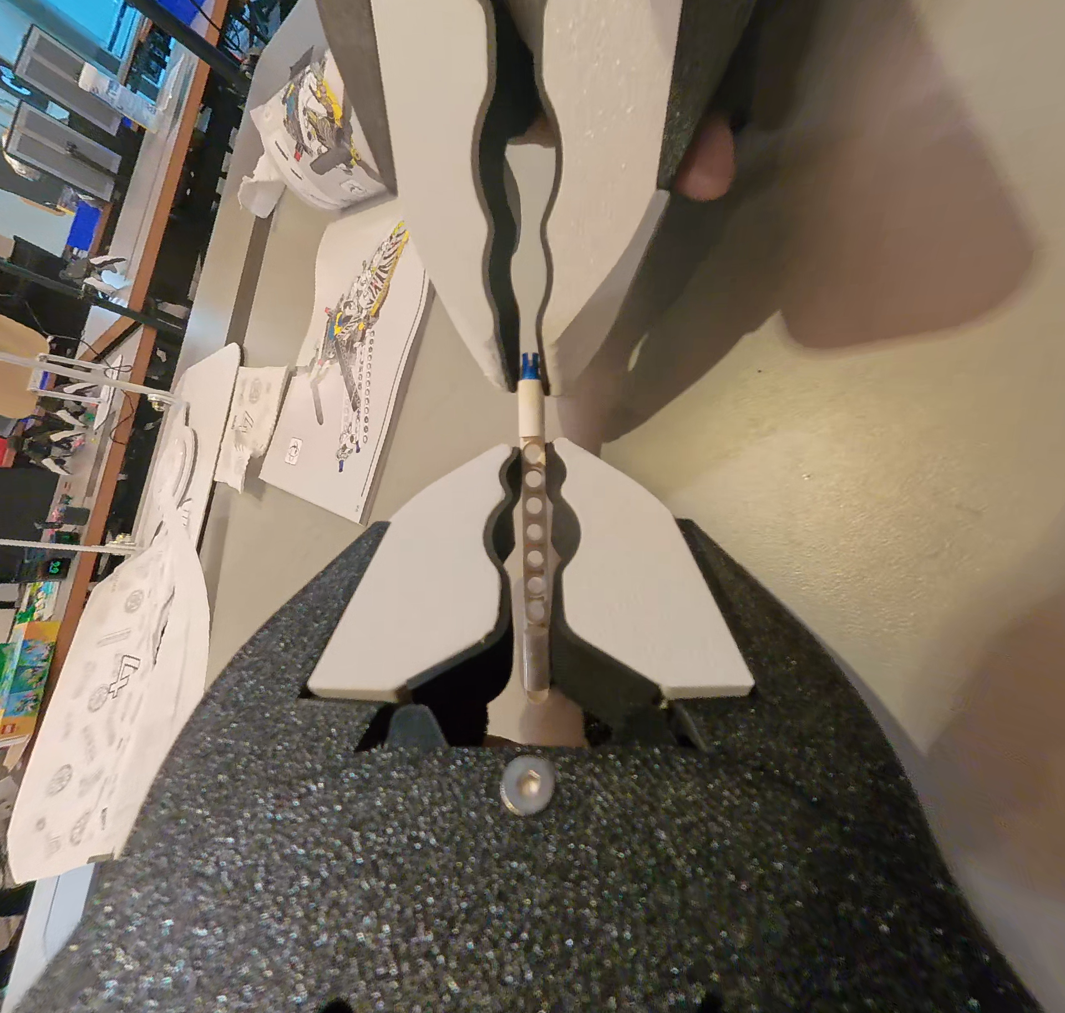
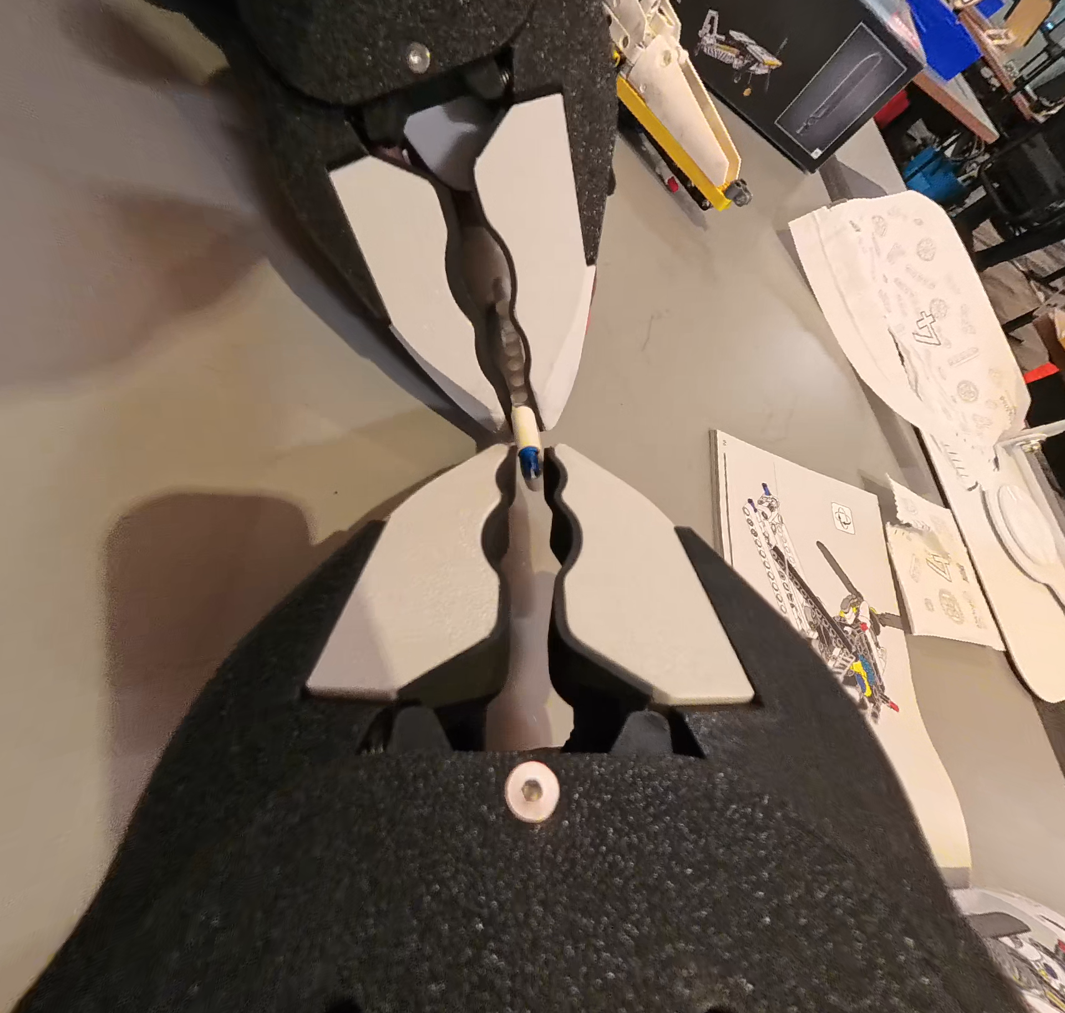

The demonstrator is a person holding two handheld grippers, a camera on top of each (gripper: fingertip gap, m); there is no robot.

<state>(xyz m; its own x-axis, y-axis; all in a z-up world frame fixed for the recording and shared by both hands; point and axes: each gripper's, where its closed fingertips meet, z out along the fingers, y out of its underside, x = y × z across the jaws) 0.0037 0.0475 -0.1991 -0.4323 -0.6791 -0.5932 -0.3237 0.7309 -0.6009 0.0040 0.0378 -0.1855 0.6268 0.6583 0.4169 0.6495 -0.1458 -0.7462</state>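
Left tool (image 1: 533, 455): clenched on a grey perforated beam (image 1: 535, 530), lengthwise between its fingers; white sleeve (image 1: 531, 409) at the beam's forward tip. Right tool (image 2: 531, 461): tip to tip opposite, clenched on the blue pin (image 2: 528, 460) protruding from that sleeve. Beyond, on the desk (image 2: 680, 317): instruction booklet (image 2: 807, 570), opened paper bags (image 2: 922, 305), black box (image 2: 807, 46).

A slim grey beam (image 1: 535, 530) pierced by a row of round holes sits clamped lengthwise in the left gripper (image 1: 533, 455). A white sleeve (image 1: 530, 409) caps its far end (in line with it), and a blue pin (image 2: 528, 460) projects beyond, pinched by the right gripper (image 2: 528, 455).
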